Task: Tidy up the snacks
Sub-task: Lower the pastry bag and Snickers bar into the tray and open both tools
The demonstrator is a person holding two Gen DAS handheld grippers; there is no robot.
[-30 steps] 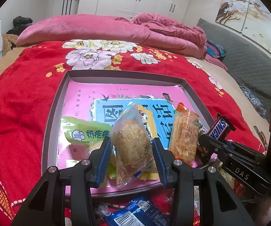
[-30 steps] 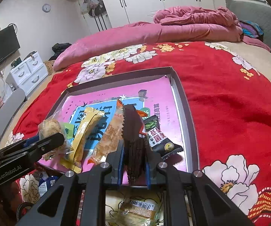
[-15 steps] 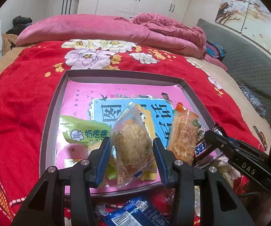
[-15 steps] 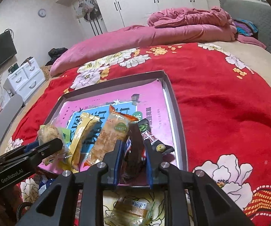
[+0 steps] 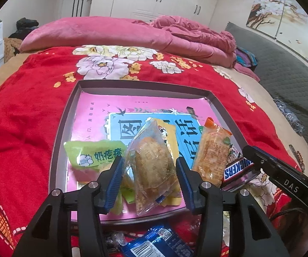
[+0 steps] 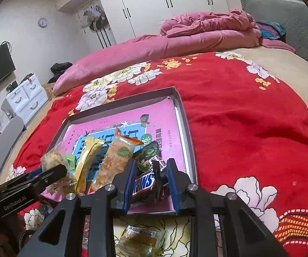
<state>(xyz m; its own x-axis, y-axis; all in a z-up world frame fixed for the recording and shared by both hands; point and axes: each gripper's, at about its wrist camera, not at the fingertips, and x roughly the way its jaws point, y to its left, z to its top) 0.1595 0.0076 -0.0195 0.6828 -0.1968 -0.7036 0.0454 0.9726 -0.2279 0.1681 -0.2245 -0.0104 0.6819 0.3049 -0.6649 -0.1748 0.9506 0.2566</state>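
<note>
The right tongs (image 6: pixel 151 184) now stand spread, their blue pads either side of the Snickers bar (image 6: pixel 145 184) without gripping it; a second ago they were shut on that bar and carrying it upright above the tray (image 6: pixel 189 141). The bar has since been lowered and let go, and it lies at the tray's near right corner, just beside the dark green-printed packet (image 6: pixel 148 154). So I judge this snack placed, and the right tongs free for the next one.

The left tongs (image 5: pixel 150 176) have changed little: they still stand apart around the clear cake bag (image 5: pixel 153 167), pads near its sides; I cannot tell whether they touch it. The bag rests among the row in the tray, between the green packet (image 5: pixel 95 155) and the orange packet (image 5: pixel 212 153), over a yellow packet (image 5: pixel 170 132).

Still outside the tray on the red blanket (image 6: pixel 250 117): a blue packet (image 5: pixel 156 244) and a small clear-wrapped snack (image 6: pixel 141 241), so the job looks unfinished.

Readable: "SNICKERS" on the bar, "奶疙瘩" on the green packet, "DAS" and "GenRobot.AI" on the tongs' bodies. Large characters on the tray's blue panel are partly hidden.
</note>
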